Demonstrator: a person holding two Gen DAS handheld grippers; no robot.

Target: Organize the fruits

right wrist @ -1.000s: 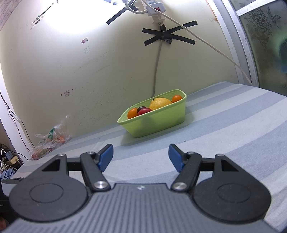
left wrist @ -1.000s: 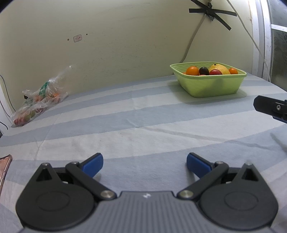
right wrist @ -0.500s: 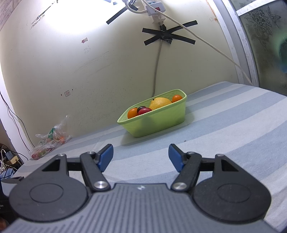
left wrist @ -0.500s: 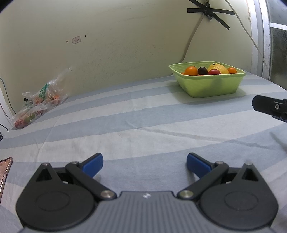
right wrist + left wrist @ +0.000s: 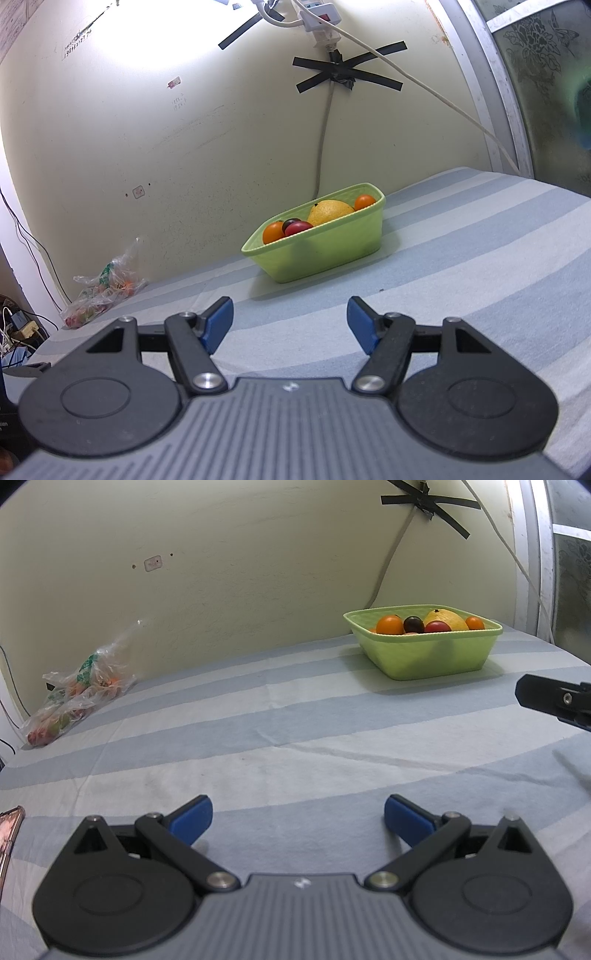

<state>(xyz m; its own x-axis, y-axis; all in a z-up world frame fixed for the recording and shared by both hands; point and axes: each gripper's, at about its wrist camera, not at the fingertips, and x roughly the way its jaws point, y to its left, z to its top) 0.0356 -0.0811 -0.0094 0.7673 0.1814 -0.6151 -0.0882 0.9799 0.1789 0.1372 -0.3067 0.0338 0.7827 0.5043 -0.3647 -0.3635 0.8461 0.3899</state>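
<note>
Green basket (image 5: 432, 657) with fruits (image 5: 443, 622) stands at upper right of the frame on the striped bed (image 5: 258, 731); left tool (image 5: 297, 821) and right tool (image 5: 290, 325) are both spread, holding nothing.

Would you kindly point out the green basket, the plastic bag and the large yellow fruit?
green basket (image 5: 334, 249), right wrist view, front wall.
plastic bag (image 5: 79, 692), left wrist view, its middle.
large yellow fruit (image 5: 330, 211), right wrist view, upper surface.
</note>
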